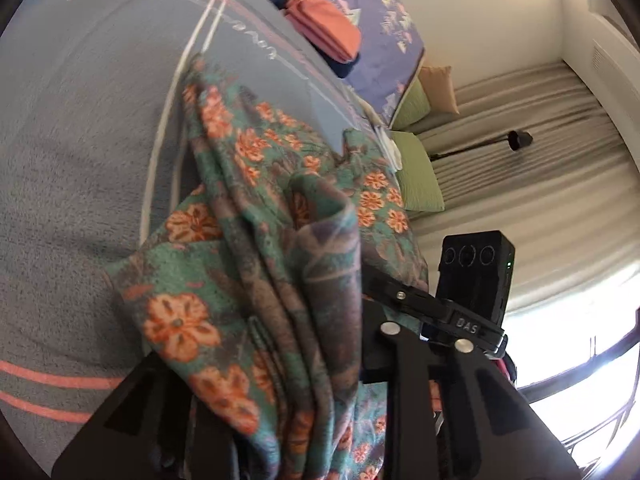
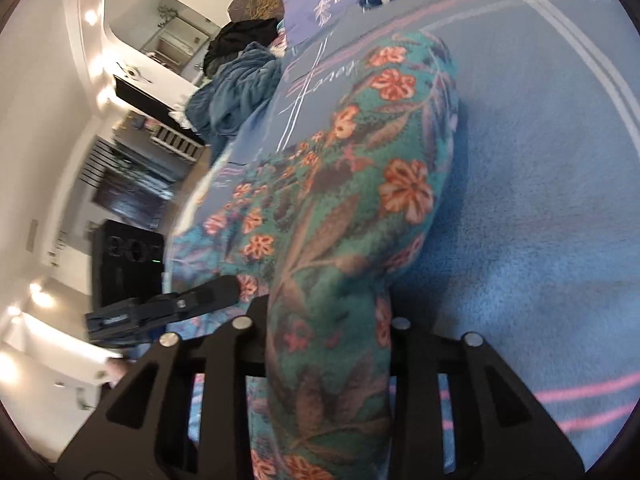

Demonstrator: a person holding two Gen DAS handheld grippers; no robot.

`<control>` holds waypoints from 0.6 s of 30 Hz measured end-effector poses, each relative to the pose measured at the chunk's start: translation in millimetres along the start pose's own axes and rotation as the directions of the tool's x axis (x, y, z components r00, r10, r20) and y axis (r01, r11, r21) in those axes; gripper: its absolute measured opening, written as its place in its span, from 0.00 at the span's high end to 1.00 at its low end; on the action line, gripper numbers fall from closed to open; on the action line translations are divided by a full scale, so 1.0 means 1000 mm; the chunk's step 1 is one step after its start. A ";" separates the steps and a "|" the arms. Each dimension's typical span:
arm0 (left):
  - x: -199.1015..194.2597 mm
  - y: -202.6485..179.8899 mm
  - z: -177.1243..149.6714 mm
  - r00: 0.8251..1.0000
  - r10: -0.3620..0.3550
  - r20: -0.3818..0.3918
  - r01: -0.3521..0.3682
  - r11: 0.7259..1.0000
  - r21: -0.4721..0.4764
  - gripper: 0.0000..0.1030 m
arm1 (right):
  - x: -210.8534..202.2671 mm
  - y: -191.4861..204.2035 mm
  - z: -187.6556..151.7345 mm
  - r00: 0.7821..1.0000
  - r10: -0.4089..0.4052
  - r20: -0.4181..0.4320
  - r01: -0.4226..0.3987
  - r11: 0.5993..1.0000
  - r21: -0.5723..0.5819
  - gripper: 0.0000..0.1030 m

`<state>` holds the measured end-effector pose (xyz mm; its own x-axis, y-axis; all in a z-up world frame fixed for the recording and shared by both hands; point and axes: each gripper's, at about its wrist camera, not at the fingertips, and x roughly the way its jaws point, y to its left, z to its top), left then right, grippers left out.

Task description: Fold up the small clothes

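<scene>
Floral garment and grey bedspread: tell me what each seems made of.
Floral garment: apparently a soft, matte woven or knit fabric, printed with orange flowers on teal; it bunches into limp folds where both grippers pinch it. Exact fibre cannot be told.
Grey bedspread: looks like a fuzzy, napped fleece or brushed cloth, judging by its grainy, non-shiny surface with pink and white stripes.

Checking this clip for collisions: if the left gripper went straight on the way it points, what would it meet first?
The floral garment that the left gripper already clamps; beyond it, probably the grey blanket on the bed, though depth is unclear.
</scene>
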<state>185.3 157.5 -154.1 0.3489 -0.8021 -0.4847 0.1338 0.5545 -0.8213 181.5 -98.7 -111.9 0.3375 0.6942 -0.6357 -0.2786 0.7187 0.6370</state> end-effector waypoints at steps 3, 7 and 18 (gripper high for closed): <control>-0.005 -0.013 -0.002 1.000 -0.004 0.010 0.004 0.999 0.034 0.75 | -0.010 0.017 -0.007 0.997 -0.061 0.050 0.064 0.997 -0.050 0.74; -0.014 -0.028 -0.005 1.000 -0.019 0.025 0.017 0.997 0.069 0.76 | -0.027 0.034 -0.013 0.992 -0.084 0.098 0.092 0.992 -0.081 0.74; -0.039 -0.054 -0.015 0.996 -0.056 0.067 0.047 0.991 0.125 0.76 | -0.056 0.063 -0.011 0.985 -0.078 0.155 0.097 0.988 -0.120 0.74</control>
<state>150.7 156.1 -95.3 0.4020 -0.8153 -0.4168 0.2652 0.5393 -0.7993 135.6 -92.3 -40.9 0.4931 0.6220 -0.6083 -0.3504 0.7820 0.5155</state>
